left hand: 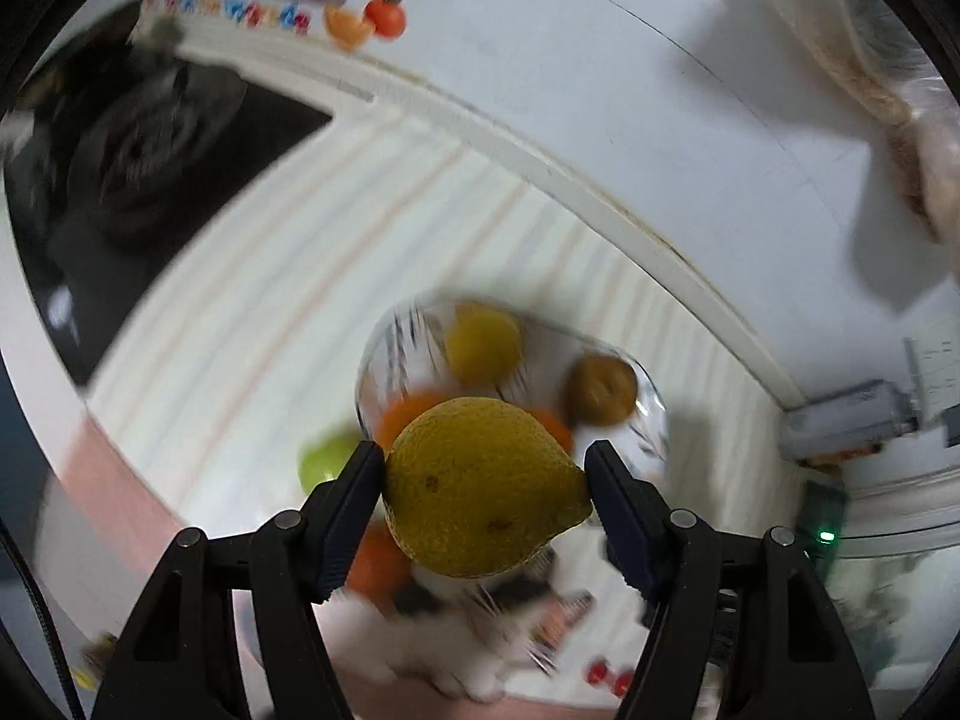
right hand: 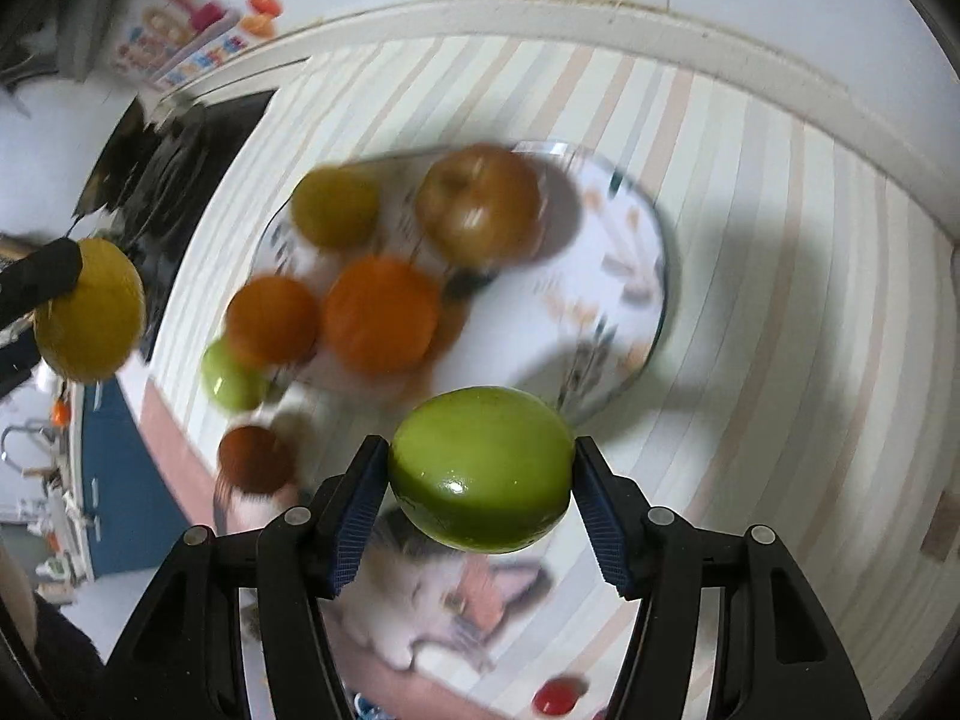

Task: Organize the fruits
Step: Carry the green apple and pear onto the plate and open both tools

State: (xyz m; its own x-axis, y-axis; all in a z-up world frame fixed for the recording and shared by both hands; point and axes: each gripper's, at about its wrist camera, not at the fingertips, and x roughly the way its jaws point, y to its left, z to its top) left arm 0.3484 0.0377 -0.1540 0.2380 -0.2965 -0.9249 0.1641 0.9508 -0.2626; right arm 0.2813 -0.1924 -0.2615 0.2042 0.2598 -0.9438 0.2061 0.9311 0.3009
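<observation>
My left gripper (left hand: 485, 483) is shut on a yellow-green pear (left hand: 480, 489) and holds it in the air above the patterned plate (left hand: 651, 420). That pear also shows at the left of the right wrist view (right hand: 90, 312). My right gripper (right hand: 480, 471) is shut on a green apple (right hand: 480, 468), held just in front of the plate (right hand: 612, 276). On the plate lie two oranges (right hand: 381, 315), a yellow fruit (right hand: 336, 207) and a brownish-red apple (right hand: 480, 204). A second green apple (right hand: 231, 378) and a dark red fruit (right hand: 255, 459) lie on the cloth beside the plate.
A striped tablecloth (right hand: 780, 330) with a cat picture (right hand: 432, 600) covers the table. A black stove (left hand: 132, 150) lies at the left. A white wall with fruit stickers (left hand: 366, 21) stands behind. Small red things (right hand: 555, 696) lie near the front edge.
</observation>
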